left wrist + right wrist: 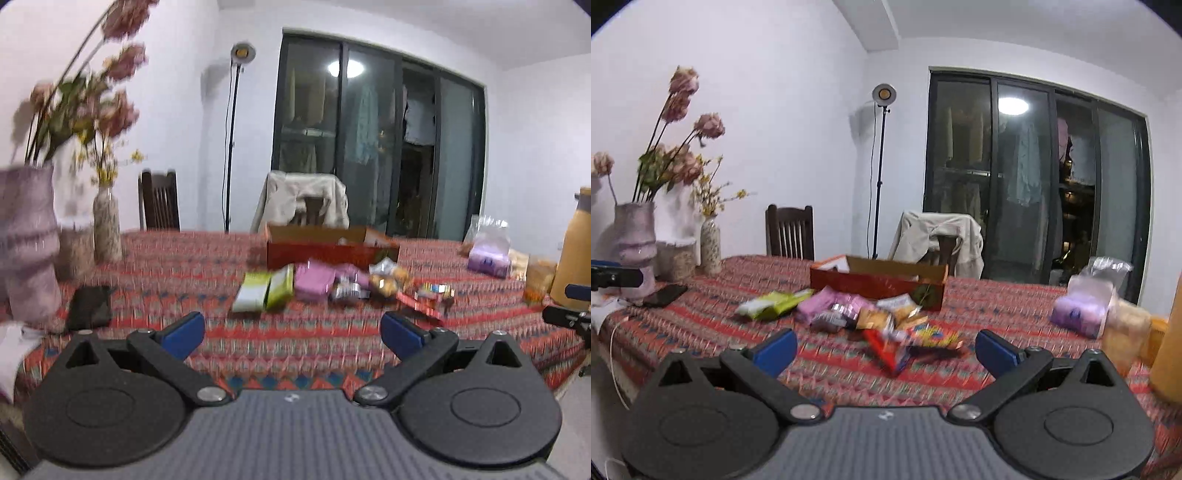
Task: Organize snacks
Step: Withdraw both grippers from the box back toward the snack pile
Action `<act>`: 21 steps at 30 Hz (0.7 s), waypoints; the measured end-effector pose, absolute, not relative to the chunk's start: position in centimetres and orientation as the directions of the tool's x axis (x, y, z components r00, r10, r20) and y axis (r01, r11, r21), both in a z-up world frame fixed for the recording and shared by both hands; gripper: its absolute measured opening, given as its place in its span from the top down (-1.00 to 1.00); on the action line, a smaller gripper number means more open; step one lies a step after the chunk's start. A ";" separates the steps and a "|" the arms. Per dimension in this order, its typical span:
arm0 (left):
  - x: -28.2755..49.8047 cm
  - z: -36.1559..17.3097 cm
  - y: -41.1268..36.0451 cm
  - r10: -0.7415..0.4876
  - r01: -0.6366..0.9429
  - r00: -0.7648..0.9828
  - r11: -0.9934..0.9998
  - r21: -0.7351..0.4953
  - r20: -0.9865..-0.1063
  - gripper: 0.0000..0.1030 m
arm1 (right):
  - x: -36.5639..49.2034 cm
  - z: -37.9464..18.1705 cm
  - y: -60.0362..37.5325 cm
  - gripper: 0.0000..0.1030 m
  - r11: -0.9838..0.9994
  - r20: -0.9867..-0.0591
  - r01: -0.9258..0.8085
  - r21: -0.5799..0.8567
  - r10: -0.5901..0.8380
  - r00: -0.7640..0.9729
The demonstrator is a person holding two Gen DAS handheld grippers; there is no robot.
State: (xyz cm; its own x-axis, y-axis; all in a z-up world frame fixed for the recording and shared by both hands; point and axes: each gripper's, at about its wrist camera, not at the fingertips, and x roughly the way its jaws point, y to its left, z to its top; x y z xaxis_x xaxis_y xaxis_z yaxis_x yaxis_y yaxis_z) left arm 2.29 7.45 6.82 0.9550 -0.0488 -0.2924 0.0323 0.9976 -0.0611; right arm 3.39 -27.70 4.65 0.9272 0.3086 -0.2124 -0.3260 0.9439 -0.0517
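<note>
Right wrist view: we face the snack pile just before the cardboard box.

Left of the box lies the green packet; the red packet sits ahead between our right gripper fingers, spread and empty; the left gripper is likewise apart, farther back.

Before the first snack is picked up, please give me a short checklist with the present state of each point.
1. Left claw open and holding nothing: ok.
2. Right claw open and holding nothing: ok.
3. Cardboard box open at the top: ok.
4. Snack pile lies in front of the box, nothing covering it: ok.
5. Red packet nearest the right claw, separate from the others: cannot tell, blurred.
6. Free room inside the box: cannot tell, its wall hides the inside.
</note>
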 end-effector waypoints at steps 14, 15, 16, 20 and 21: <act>5.6 2.1 7.4 -0.047 0.012 0.904 0.996 -0.085 -0.425 -1.00 | 5.7 -1.7 -24.5 -1.00 0.938 -0.321 -0.346 -0.022 0.321 0.891; 5.8 2.0 7.5 -0.053 0.014 0.902 0.996 -0.093 -0.428 -1.00 | 6.0 -1.8 -24.5 -1.00 0.938 -0.323 -0.345 -0.015 0.322 0.890; 6.0 1.9 7.4 -0.056 0.015 0.900 0.995 -0.097 -0.432 -1.00 | 6.2 -1.9 -24.6 -1.00 0.938 -0.327 -0.347 -0.012 0.324 0.888; 7.6 1.3 7.3 -0.058 0.020 0.887 0.996 -0.087 -0.457 -1.00 | 7.3 -2.0 -24.7 -1.00 0.935 -0.332 -0.353 -0.037 0.321 0.887; 8.2 1.1 7.3 -0.056 0.020 0.884 0.996 -0.083 -0.464 -1.00 | 7.7 -2.1 -24.7 -1.00 0.936 -0.333 -0.348 -0.046 0.314 0.889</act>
State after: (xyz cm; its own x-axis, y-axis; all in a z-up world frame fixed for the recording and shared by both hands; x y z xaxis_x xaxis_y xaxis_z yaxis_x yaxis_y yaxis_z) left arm 8.17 7.29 1.09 0.8841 -0.0562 -0.4639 0.0195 0.9963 -0.0834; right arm 7.75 -24.72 -2.08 0.8891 0.3137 -0.3333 -0.3477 0.9365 -0.0461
